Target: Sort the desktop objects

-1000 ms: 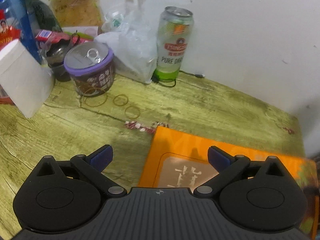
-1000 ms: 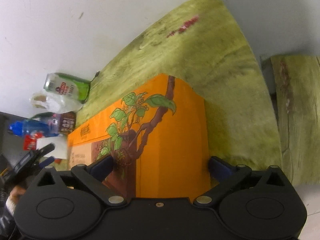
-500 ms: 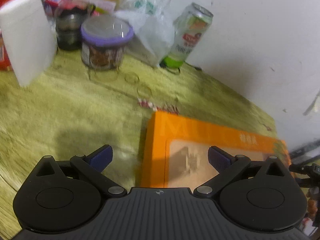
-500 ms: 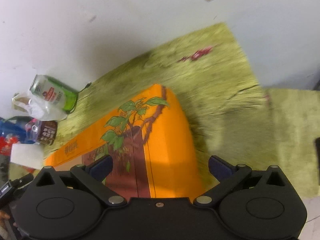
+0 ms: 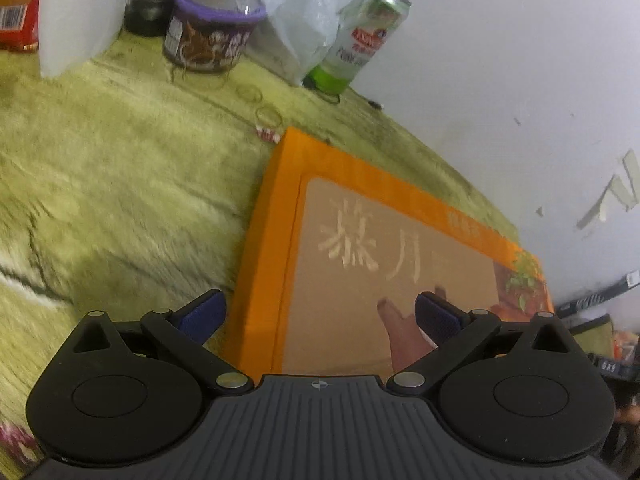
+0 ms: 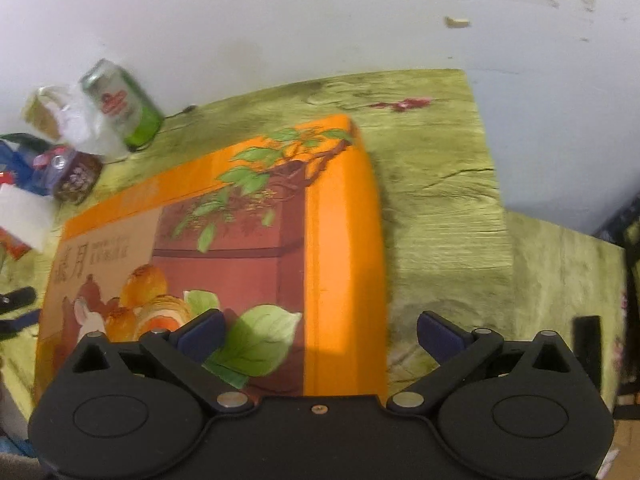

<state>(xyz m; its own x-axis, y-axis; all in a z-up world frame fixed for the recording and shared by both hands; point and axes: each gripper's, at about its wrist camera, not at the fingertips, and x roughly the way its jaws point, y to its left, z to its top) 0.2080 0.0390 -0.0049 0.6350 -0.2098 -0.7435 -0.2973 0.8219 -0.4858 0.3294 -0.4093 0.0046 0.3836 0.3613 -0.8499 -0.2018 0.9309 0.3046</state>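
Green wood-grain tabletop (image 5: 120, 184) runs back to a white wall, clutter packed into the upper left of the frame — a beer can (image 5: 366, 36), a purple-lidded tub (image 5: 212, 32). Filling the lower centre is the orange box (image 6: 248, 240), lying flat, its long axis running left to right between the two tools. The left gripper (image 5: 320, 316) straddles one short end, the right gripper (image 6: 320, 332) the other; both stand wide open and hold nothing. Neither is clearly nearer — a two-ended lift looks likely.
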